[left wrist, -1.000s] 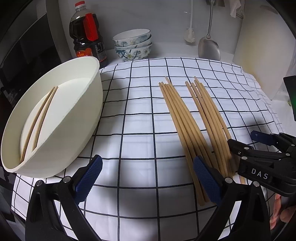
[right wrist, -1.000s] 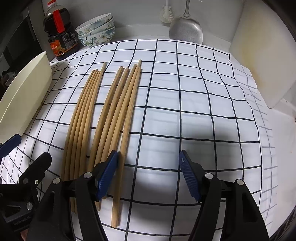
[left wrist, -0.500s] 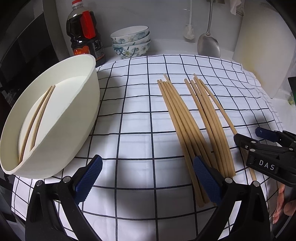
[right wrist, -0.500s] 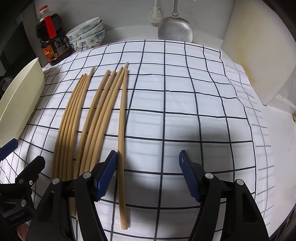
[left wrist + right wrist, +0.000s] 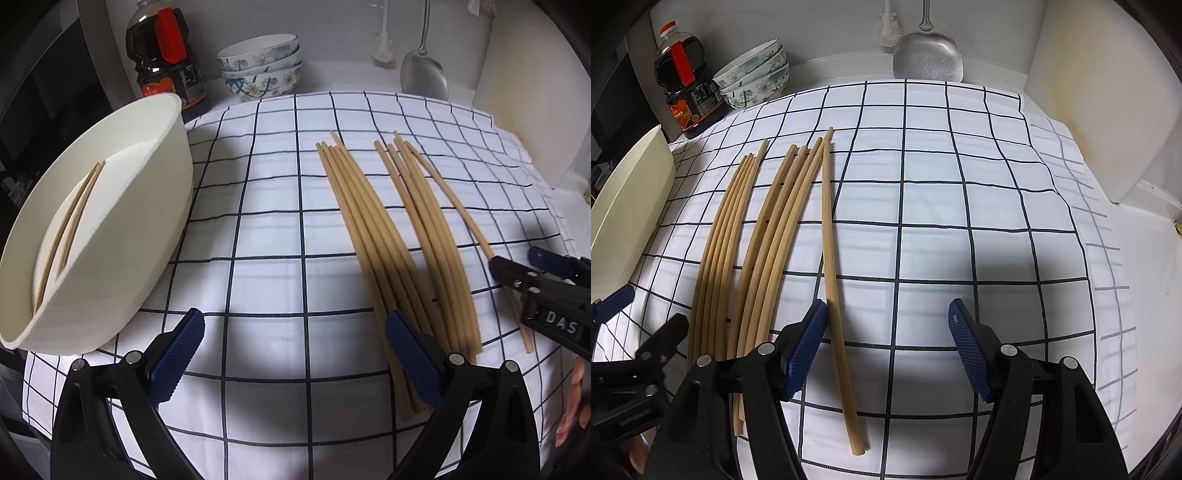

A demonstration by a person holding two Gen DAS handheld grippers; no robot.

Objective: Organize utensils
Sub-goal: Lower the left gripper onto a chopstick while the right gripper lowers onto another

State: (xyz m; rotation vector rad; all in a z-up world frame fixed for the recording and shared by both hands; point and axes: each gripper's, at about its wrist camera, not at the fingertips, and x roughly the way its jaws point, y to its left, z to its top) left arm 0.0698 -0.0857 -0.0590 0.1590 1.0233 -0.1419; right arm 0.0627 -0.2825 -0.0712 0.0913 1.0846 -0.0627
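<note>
The surface carries a white checked cloth point(image 5: 960, 206). On its far edge stand a dark sauce bottle point(image 5: 166, 62) with a red handle, a stack of flowered bowls point(image 5: 262, 66), a metal spatula point(image 5: 927, 55) and a white brush point(image 5: 382, 48). A cream cutting board point(image 5: 1108, 92) leans at the right.

A white basin point(image 5: 122, 229) sits tilted on the cloth's left side, with two chopsticks point(image 5: 68, 236) inside. Two bundles of chopsticks point(image 5: 746, 251) lie side by side on the cloth. One single chopstick point(image 5: 831, 280) lies apart, just right of them.

My right tongs point(image 5: 886, 354) point steeply down, open, empty. The single chopstick passes between the blue pads, just beside the left pad point(image 5: 805, 354); I cannot tell if it touches.

My left tongs point(image 5: 291, 362) also point steeply down, open, empty. The right pad point(image 5: 413, 362) stands over the left bundle's near ends.

Seen from the left wrist, the right tongs body reads "DAS". The bottle label is not legible.
</note>
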